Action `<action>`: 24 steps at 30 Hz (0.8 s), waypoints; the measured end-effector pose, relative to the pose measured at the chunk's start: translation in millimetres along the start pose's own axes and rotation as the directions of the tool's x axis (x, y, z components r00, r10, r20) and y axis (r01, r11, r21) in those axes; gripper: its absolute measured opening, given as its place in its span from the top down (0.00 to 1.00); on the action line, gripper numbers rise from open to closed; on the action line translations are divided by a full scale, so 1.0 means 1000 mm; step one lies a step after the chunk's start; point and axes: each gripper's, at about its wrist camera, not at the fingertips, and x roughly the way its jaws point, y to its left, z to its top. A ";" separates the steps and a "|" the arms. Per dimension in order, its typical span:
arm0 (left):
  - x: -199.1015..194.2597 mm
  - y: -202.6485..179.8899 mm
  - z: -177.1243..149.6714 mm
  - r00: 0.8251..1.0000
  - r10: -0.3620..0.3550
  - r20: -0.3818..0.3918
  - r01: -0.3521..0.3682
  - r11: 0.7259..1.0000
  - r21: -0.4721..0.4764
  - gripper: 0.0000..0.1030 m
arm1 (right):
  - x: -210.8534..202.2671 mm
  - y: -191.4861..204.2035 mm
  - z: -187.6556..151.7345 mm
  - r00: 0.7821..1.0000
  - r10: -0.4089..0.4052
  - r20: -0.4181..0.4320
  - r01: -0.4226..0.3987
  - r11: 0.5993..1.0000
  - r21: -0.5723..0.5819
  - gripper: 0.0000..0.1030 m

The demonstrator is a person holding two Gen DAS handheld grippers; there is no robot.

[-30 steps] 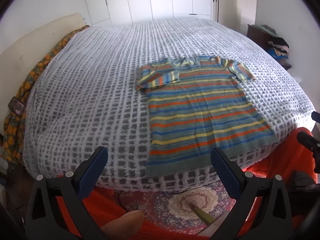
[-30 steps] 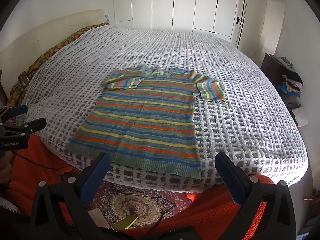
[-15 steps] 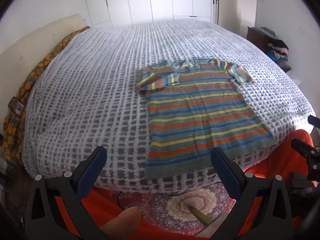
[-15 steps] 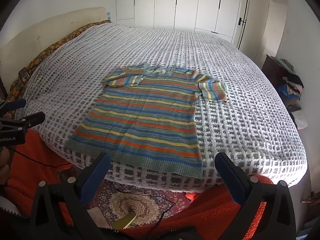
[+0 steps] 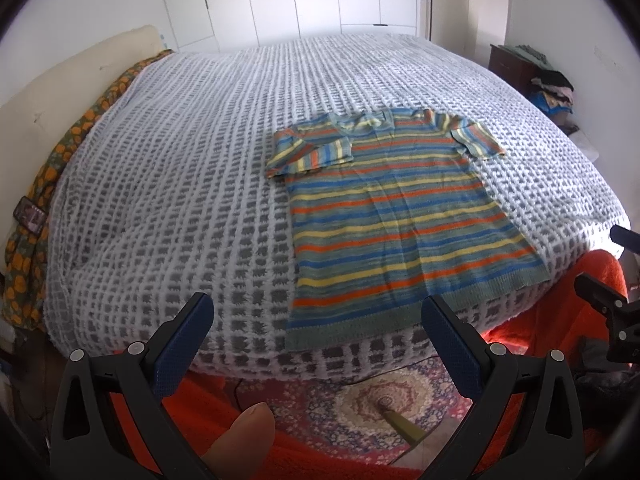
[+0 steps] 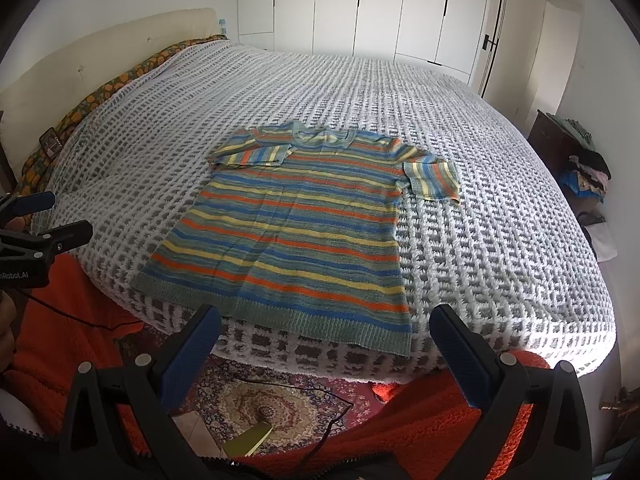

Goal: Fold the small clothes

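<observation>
Your left gripper (image 5: 316,320) and right gripper (image 6: 326,330) both gape wide, holding nothing, while the striped knit shirt (image 6: 292,224) lies flat on the white bedspread (image 6: 480,200), hem at the near edge.

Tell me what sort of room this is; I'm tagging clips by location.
A bedroom, most likely: a large bed with a padded headboard, white built-in wardrobe doors behind it, and a striped shirt spread flat on the bed.
</observation>
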 end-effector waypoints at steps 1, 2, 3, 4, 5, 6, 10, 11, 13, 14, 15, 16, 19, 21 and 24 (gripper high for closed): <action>0.000 0.000 0.000 1.000 -0.002 0.000 0.002 1.000 0.001 0.00 | 0.000 0.000 0.000 1.000 0.000 -0.001 0.000 1.000 0.000 0.00; 0.000 0.000 -0.001 1.000 -0.005 0.000 0.005 1.000 0.001 0.00 | 0.000 0.001 0.000 1.000 0.001 -0.001 -0.001 1.000 -0.001 0.00; -0.001 0.000 -0.001 1.000 -0.006 0.001 0.006 1.000 0.001 0.00 | 0.001 0.001 0.000 1.000 0.000 -0.001 0.000 1.000 -0.001 0.00; -0.001 0.000 -0.001 1.000 -0.005 0.002 0.005 1.000 0.001 0.00 | 0.001 0.001 0.000 1.000 0.000 -0.001 0.000 1.000 -0.002 0.00; -0.001 0.000 -0.001 1.000 -0.003 0.003 0.003 1.000 0.000 0.00 | 0.001 0.001 0.000 1.000 -0.001 0.000 0.001 1.000 -0.001 0.00; -0.001 0.001 -0.001 1.000 -0.003 0.003 0.003 1.000 0.000 0.00 | 0.001 0.001 0.000 1.000 -0.001 0.000 0.001 1.000 -0.001 0.00; 0.001 0.003 -0.002 1.000 -0.006 -0.005 0.006 1.000 -0.007 0.00 | 0.001 0.001 -0.001 1.000 0.000 -0.002 0.000 1.000 0.001 0.00; 0.001 0.003 -0.002 1.000 -0.006 -0.009 0.006 1.000 -0.010 0.00 | 0.001 0.001 -0.001 1.000 0.000 -0.002 0.000 1.000 0.001 0.00; 0.002 0.004 -0.002 1.000 -0.004 -0.014 0.004 1.000 -0.013 0.00 | 0.001 0.001 -0.001 1.000 0.000 -0.002 0.000 1.000 0.000 0.00; 0.003 0.004 -0.002 1.000 -0.001 -0.014 0.001 1.000 -0.013 0.00 | 0.001 0.001 -0.001 1.000 0.000 -0.002 0.000 1.000 0.000 0.00; 0.002 0.004 -0.002 1.000 0.002 -0.013 -0.002 1.000 -0.011 0.00 | 0.001 0.002 -0.002 1.000 0.001 -0.002 -0.001 1.000 -0.001 0.00; 0.002 0.003 -0.002 1.000 0.003 -0.011 -0.003 1.000 -0.010 0.00 | 0.001 0.002 -0.002 1.000 0.001 -0.003 -0.001 1.000 -0.002 0.00; 0.001 0.003 -0.003 1.000 0.003 -0.008 -0.003 1.000 -0.006 0.00 | 0.003 0.003 -0.003 1.000 0.001 -0.004 -0.001 1.000 -0.004 0.00; 0.001 0.003 -0.003 1.000 0.003 -0.010 -0.003 1.000 -0.007 0.00 | 0.004 0.004 -0.005 1.000 0.001 -0.005 -0.001 1.000 -0.007 0.00; 0.001 0.004 -0.003 1.000 0.006 -0.012 -0.006 1.000 -0.010 0.00 | 0.005 0.005 -0.005 1.000 0.002 -0.009 -0.002 1.000 -0.010 0.00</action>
